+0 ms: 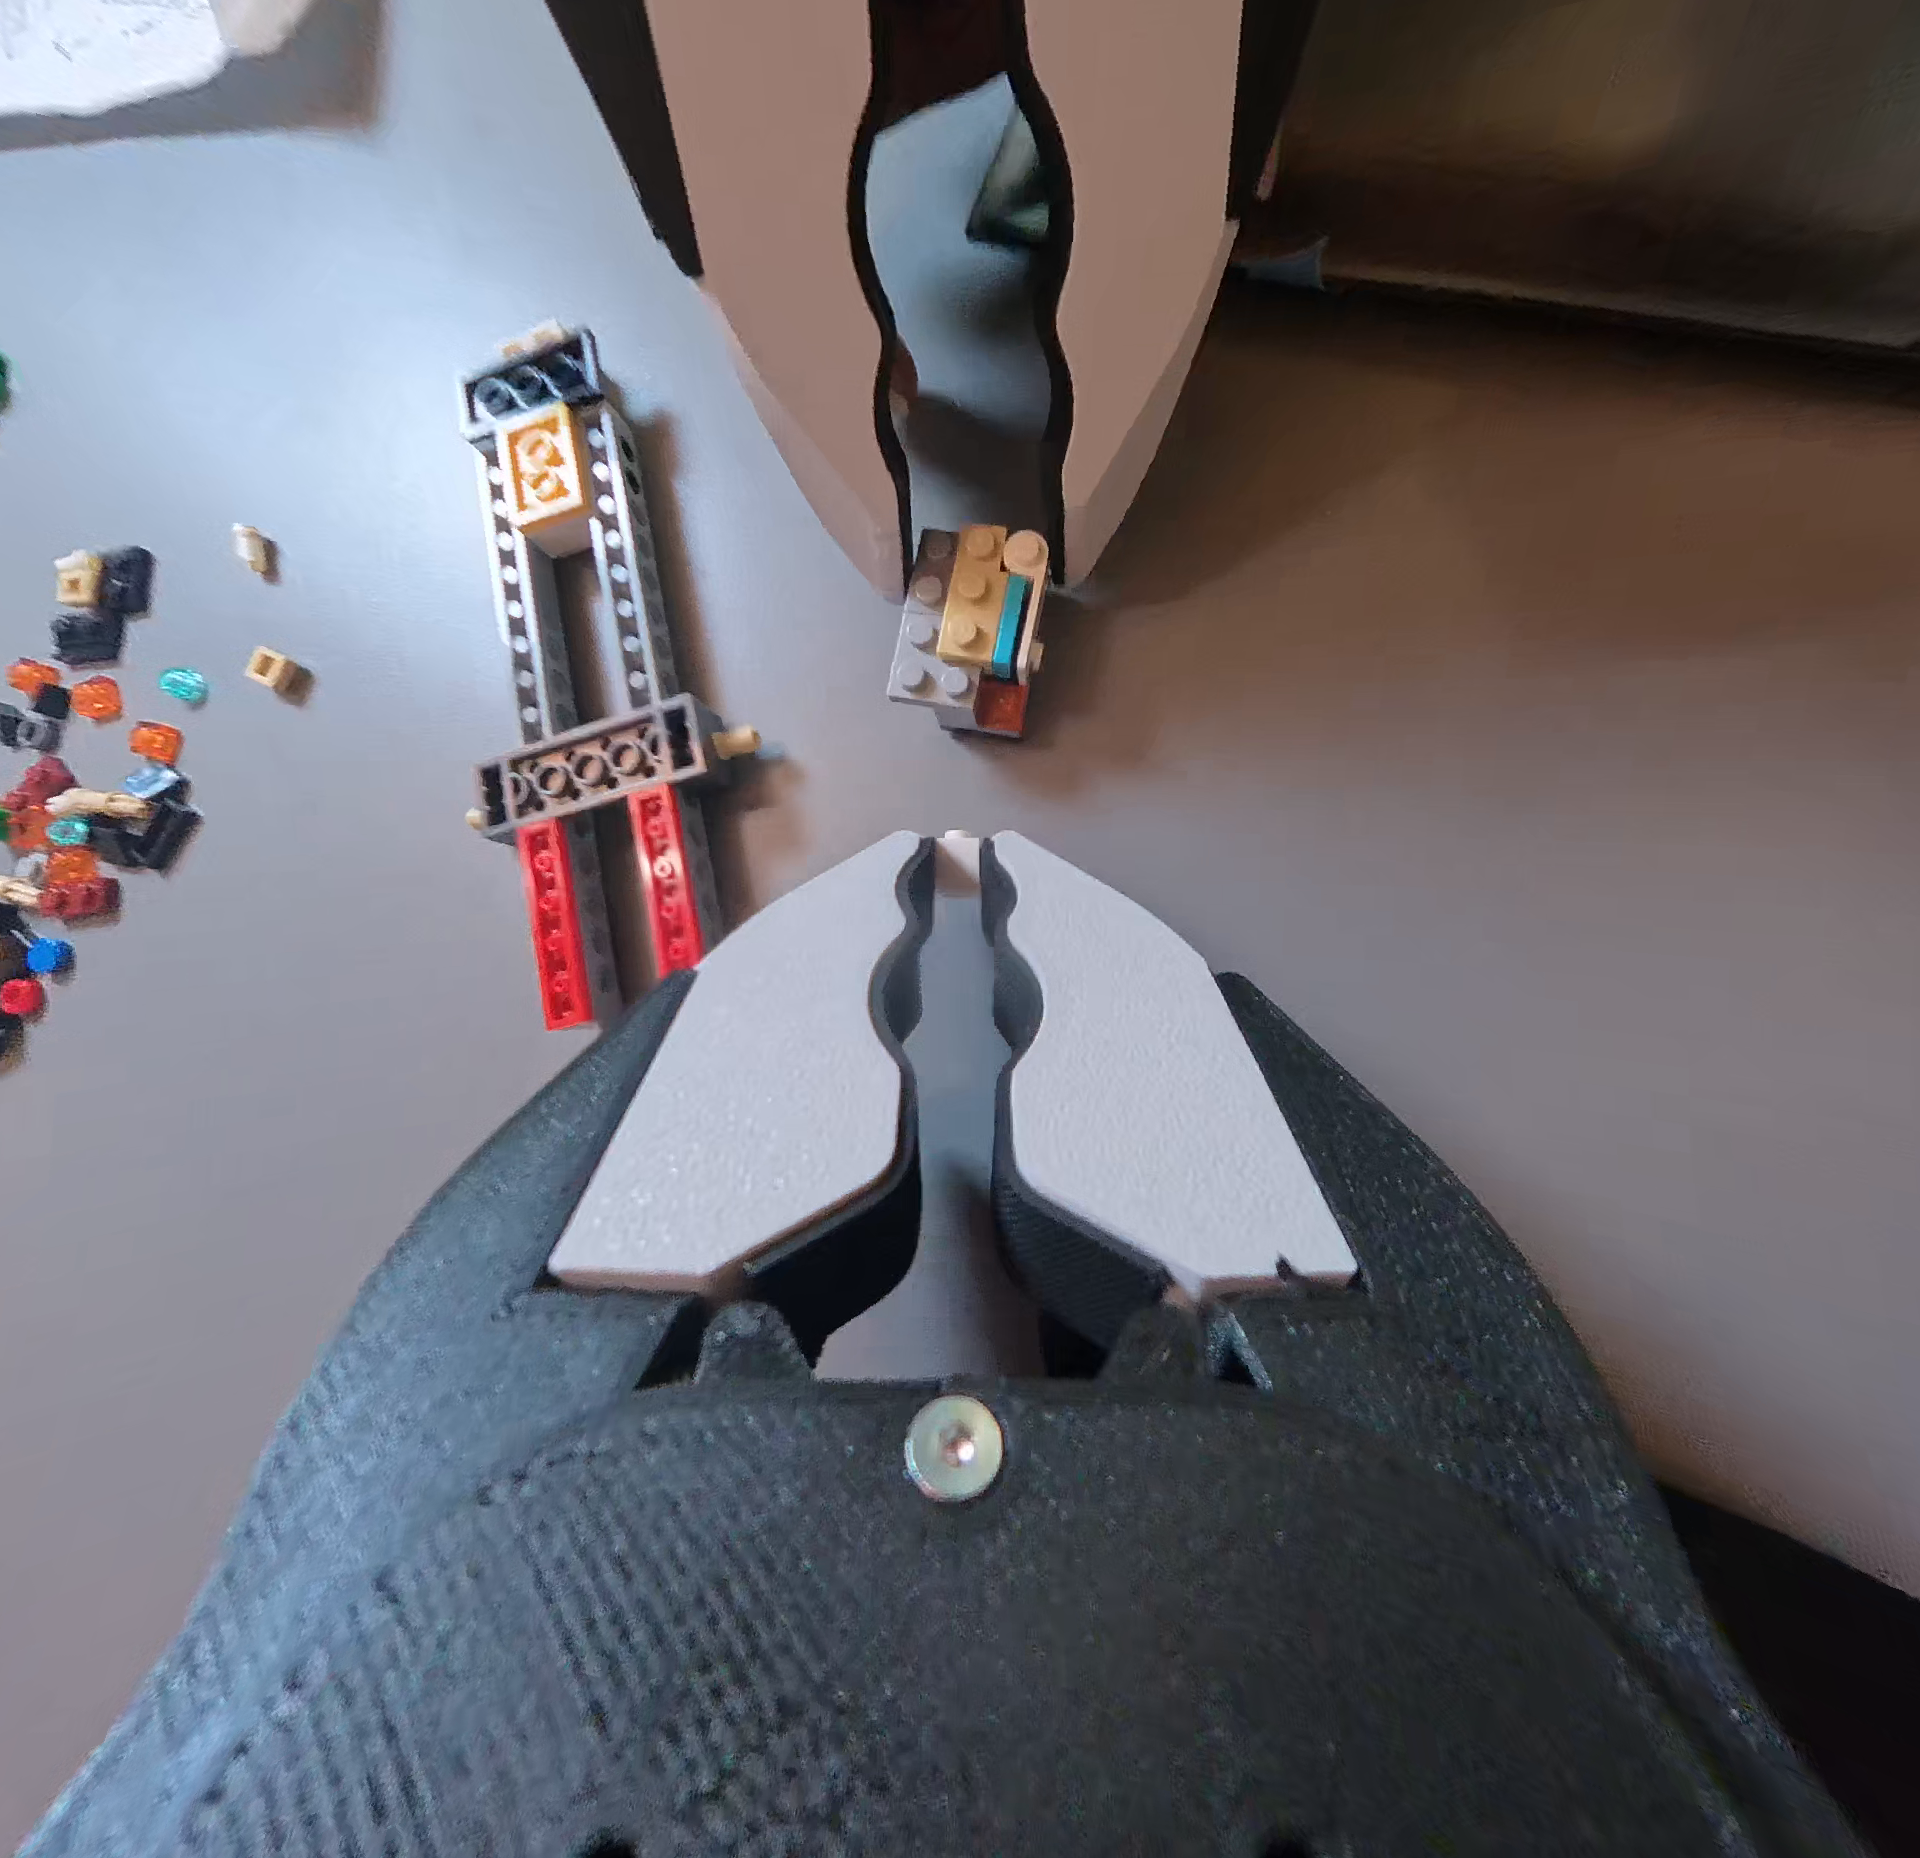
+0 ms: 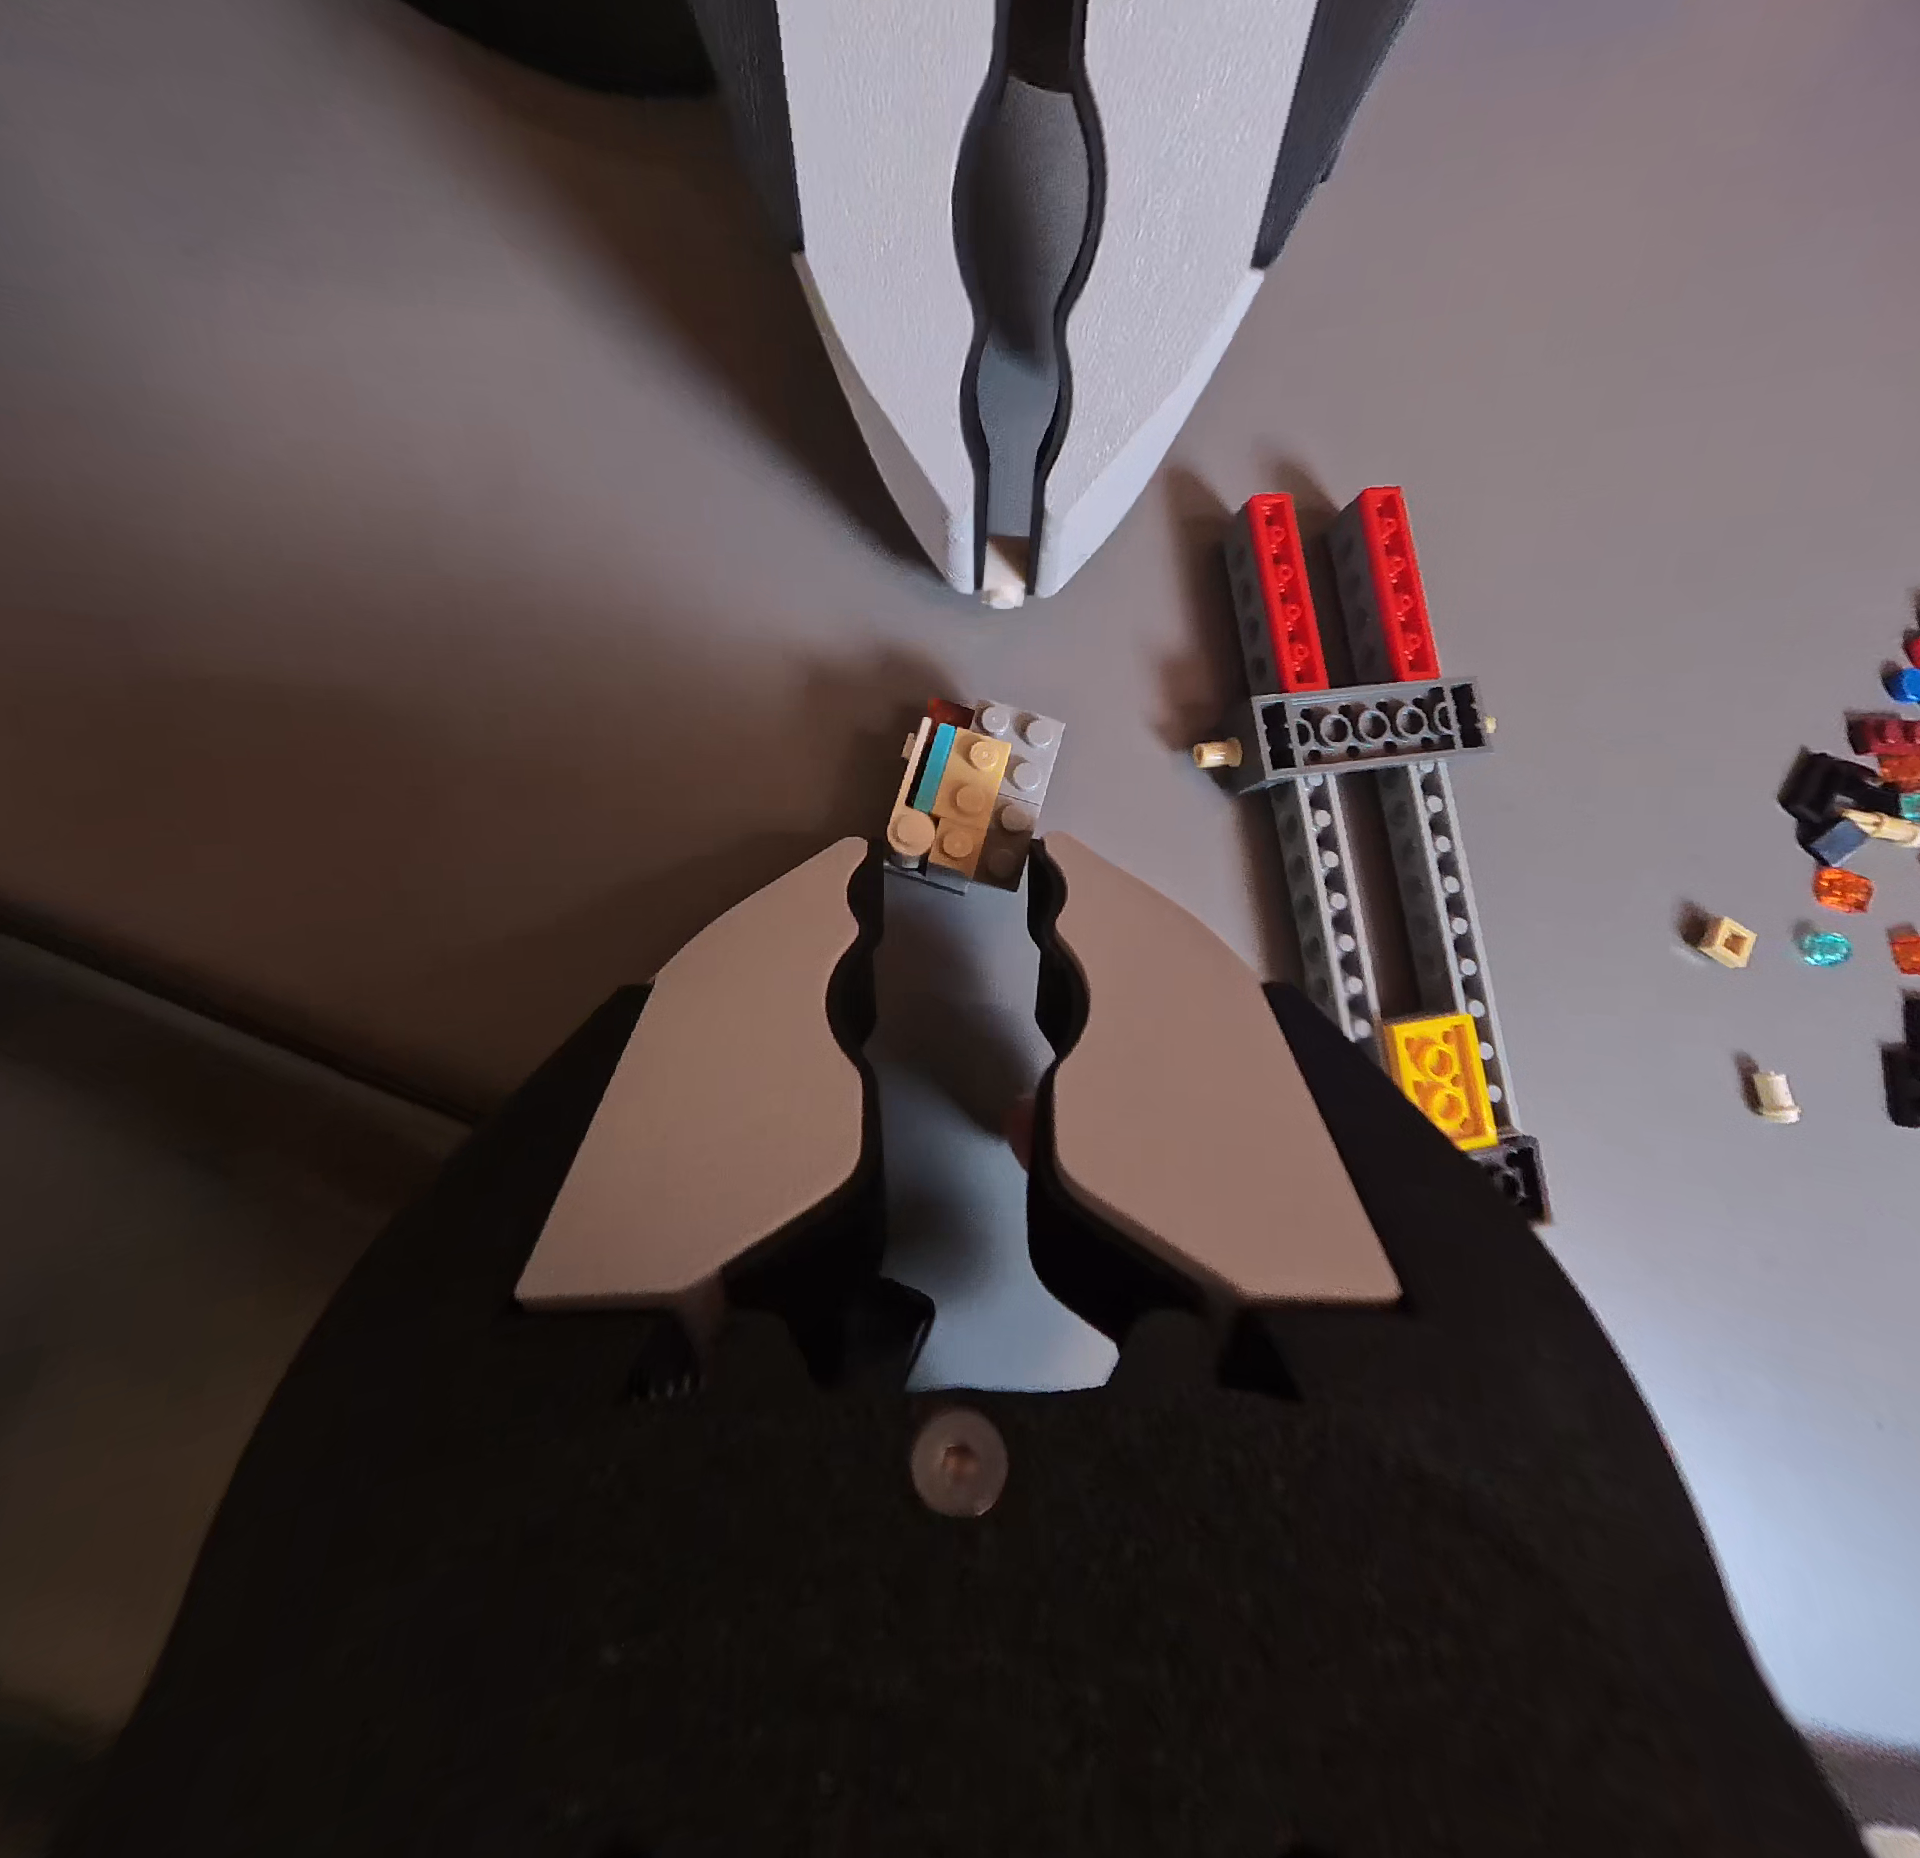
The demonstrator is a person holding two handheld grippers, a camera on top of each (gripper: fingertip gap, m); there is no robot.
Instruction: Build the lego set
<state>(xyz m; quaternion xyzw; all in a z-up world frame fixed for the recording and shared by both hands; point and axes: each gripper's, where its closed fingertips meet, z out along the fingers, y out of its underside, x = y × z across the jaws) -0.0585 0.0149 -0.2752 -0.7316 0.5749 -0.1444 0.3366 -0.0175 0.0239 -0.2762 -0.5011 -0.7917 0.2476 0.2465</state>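
Grey matte tabletop [image 1: 1455, 873] carries all parts. One long lego frame [image 1: 592, 686], lying flat: two parallel grey perforated beams, two red studded bricks at one end, one dark grey cross brick over both beams, one yellow brick and one black brick at the other end. One small brick cluster [image 2: 971, 806] of grey, tan, teal and translucent orange-red pieces sits mid-tabletop between the two grippers, apart from the frame. One heap of loose small pieces [image 1: 83, 769], black, orange, dark red, blue and teal, lies beyond the frame toward the tabletop's edge; exact count not readable. Two separate tan square pieces [image 1: 275, 670] lie between heap and frame. One crumpled white paper [image 1: 114, 21] at the far corner. Right gripper [image 2: 956, 858]: jaws narrowly parted, fingertips at either side of the cluster's near end; whether they actually press it I cannot tell. Left gripper [image 1: 961, 847]: jaws nearly closed, pinching one small pale tan piece [image 1: 961, 858] at the tips, just short of the cluster, not touching it.
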